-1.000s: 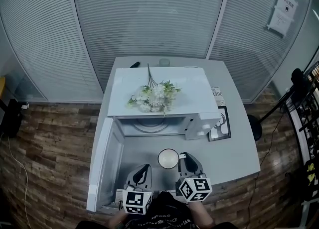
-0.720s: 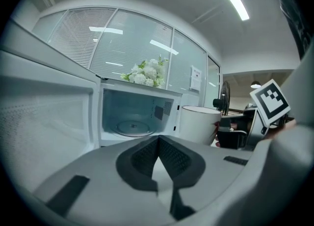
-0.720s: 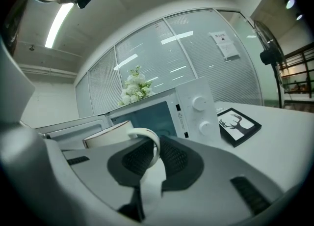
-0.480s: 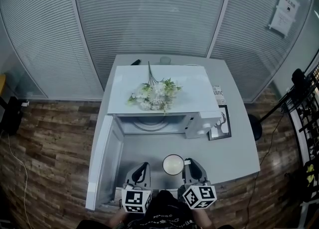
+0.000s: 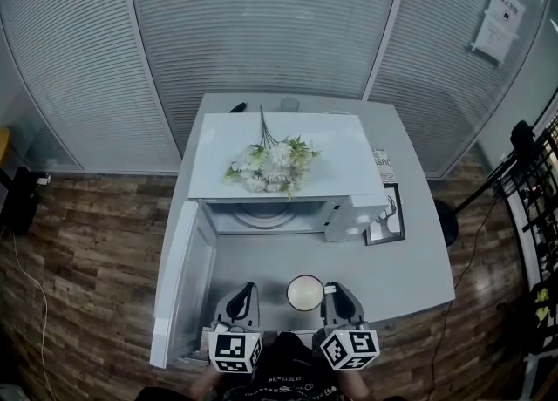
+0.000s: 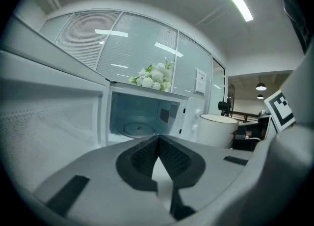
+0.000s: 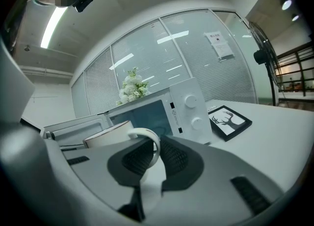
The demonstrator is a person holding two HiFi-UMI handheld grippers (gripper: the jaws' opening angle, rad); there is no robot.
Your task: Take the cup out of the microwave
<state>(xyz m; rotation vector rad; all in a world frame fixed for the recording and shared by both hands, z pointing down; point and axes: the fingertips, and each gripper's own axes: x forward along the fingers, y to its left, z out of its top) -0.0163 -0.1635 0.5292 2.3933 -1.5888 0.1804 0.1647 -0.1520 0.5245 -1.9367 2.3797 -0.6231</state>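
One white ceramic cup (image 5: 305,293) is held outside the open white box-shaped microwave (image 5: 344,151).
Head view: it is seen at the oven's 6 o'clock, over the grey table (image 5: 410,260). Left gripper view: the left gripper (image 6: 158,139) is closed, empty. Right gripper view: the cup's handle is pinched by the right gripper (image 7: 149,151).

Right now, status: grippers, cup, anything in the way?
Right gripper shut on cup by its handle. Left gripper shut, empty. Cup outside microwave, door open. No obstruction seen.
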